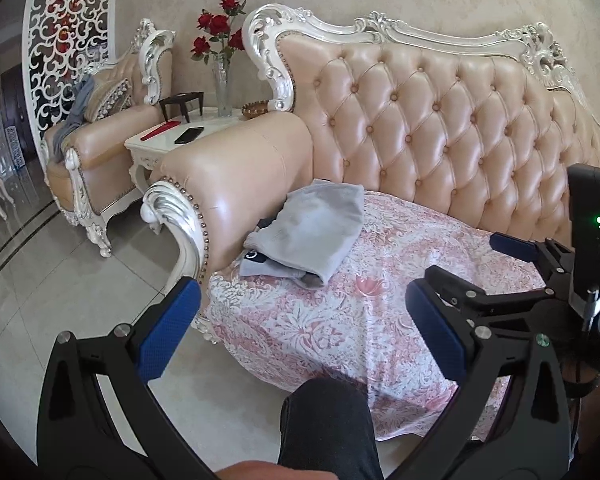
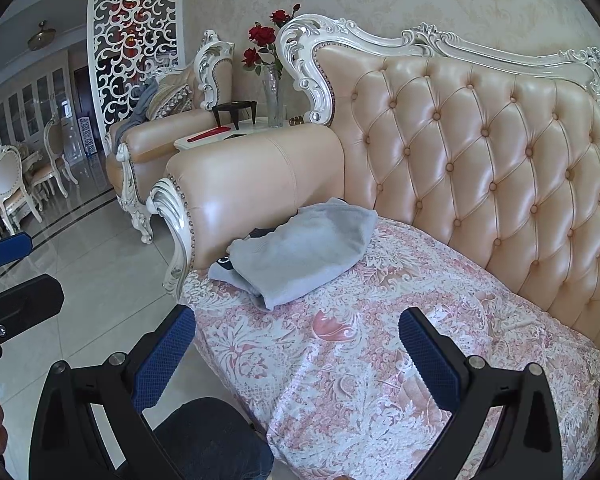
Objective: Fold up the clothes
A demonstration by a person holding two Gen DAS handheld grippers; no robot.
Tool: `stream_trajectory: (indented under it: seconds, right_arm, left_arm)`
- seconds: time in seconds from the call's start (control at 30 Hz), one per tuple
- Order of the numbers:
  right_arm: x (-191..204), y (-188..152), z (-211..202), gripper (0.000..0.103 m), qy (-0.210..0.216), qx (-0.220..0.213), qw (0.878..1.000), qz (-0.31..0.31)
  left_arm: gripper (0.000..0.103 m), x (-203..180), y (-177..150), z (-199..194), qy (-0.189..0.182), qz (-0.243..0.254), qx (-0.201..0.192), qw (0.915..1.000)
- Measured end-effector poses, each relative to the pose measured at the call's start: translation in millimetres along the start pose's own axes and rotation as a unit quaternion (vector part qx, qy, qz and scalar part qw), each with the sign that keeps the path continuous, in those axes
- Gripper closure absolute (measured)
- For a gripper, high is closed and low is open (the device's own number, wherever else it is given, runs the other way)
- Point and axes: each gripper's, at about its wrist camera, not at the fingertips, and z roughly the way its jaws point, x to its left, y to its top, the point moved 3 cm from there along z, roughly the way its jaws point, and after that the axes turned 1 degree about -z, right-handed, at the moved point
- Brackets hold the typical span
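Observation:
A folded grey garment (image 1: 308,232) (image 2: 300,248) lies on a small pile with dark and white fabric beneath it. The pile sits at the left end of the sofa seat, against the armrest (image 1: 240,184). A pink floral cover (image 1: 340,320) (image 2: 360,360) is spread over the seat. My left gripper (image 1: 302,328) hangs open and empty in front of the seat edge, short of the pile. My right gripper (image 2: 296,356) is open and empty above the cover. Each gripper shows in the other's view: the right gripper (image 1: 472,264) and the left gripper (image 2: 20,272).
The tufted sofa back (image 1: 440,120) rises behind the seat. A white side table (image 1: 172,140) carries a vase of red roses (image 1: 222,80) and a phone. An armchair (image 1: 96,140) stands beyond it. A person's knee (image 1: 328,428) in dark trousers is close below. Tiled floor (image 1: 60,280) lies left.

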Motion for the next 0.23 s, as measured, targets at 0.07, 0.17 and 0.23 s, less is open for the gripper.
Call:
stream_trajectory:
  seconds: [0.07, 0.17, 0.23]
  right_arm:
    - [-0.5, -0.1, 0.3, 0.0, -0.001, 0.001, 1.0, 0.0]
    - [-1.7, -0.2, 0.9, 0.0, 0.0, 0.002, 1.0, 0.003]
    - [-1.5, -0.2, 1.1, 0.0, 0.001, 0.002, 1.0, 0.002]
  left_arm:
    - [0.0, -0.7, 0.8, 0.1, -0.001, 0.001, 0.0, 1.0]
    - [0.0, -1.7, 1.0, 1.4, -0.006, 0.002, 0.005, 1.0]
    - [0.0, -2.9, 1.7, 1.6, -0.008, 0.003, 0.006, 0.9999]
